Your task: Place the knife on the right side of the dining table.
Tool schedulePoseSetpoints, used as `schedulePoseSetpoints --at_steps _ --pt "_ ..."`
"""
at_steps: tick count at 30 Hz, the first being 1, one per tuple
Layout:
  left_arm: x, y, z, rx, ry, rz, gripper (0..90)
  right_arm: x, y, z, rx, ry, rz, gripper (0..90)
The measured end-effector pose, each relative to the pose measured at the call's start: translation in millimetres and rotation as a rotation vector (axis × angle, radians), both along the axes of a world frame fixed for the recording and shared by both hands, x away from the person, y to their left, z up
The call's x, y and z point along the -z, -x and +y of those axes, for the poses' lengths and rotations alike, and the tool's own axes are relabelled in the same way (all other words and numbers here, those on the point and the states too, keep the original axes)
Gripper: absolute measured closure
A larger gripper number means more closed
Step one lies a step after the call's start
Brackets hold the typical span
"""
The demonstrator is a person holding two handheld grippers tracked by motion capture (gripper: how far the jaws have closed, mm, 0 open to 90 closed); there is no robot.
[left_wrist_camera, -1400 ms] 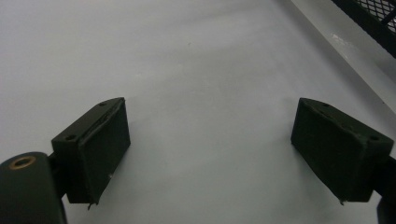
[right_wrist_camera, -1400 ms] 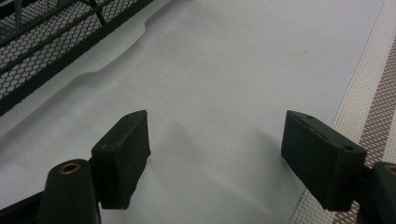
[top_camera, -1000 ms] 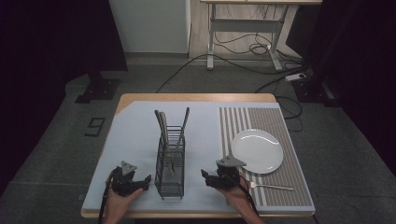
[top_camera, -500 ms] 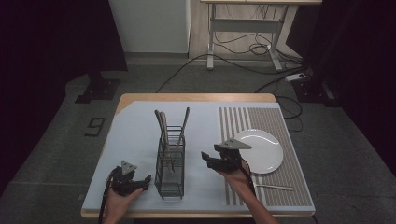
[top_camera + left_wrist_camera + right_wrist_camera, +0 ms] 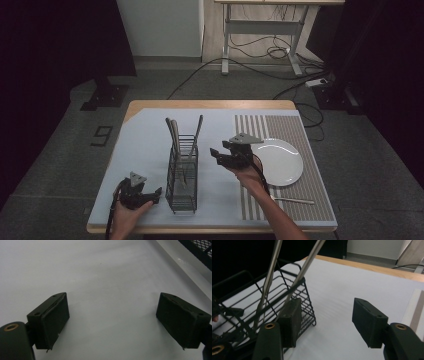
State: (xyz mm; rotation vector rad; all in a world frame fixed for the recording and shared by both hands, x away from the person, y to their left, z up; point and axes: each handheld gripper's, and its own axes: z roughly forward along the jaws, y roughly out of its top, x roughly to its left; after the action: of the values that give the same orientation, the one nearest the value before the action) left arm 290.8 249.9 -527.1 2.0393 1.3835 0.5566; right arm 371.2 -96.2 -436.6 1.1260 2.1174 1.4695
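Wire cutlery rack [image 5: 182, 172] mid-mat, utensil handles [image 5: 196, 135] sticking up.
Right gripper [image 5: 223, 154] hangs just right of its top rim, jaws apart and just been closing, nothing between (rack beside left jaw). Left gripper [image 5: 150, 196] low by the base, released, empty.

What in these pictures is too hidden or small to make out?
- Utensils in the wire rack, high view: their lower ends sit behind the mesh, so their kinds are unclear.
- Utensil on the striped mat, high view: too small to tell its kind.
- Rack, left gripper view: cut off by the corner.
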Motion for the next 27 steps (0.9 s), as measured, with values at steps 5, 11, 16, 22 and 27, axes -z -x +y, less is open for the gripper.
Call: schedulePoseSetpoints --at_steps 5,11,16,22,27 --pt "0.1 -0.2 0.1 0.001 0.002 0.000 10.8 -7.2 -11.7 8.4 -0.013 -0.006 -0.009 43.4" --pt "0.2 -0.3 0.3 0.002 0.002 -0.001 10.8 -8.8 -25.5 20.6 -0.026 -0.032 0.002 45.9" --pt "0.2 -0.4 0.3 0.003 0.002 -0.001 10.7 -10.8 -32.1 26.3 -0.036 -0.035 0.002 47.2" --pt "0.4 -0.4 0.2 0.000 0.005 -0.003 10.7 -15.7 -42.0 33.6 -0.039 -0.039 0.001 48.7" --pt "0.4 -0.4 0.3 0.001 0.004 -0.002 10.8 -18.8 -47.8 39.8 -0.046 -0.049 -0.002 50.8"
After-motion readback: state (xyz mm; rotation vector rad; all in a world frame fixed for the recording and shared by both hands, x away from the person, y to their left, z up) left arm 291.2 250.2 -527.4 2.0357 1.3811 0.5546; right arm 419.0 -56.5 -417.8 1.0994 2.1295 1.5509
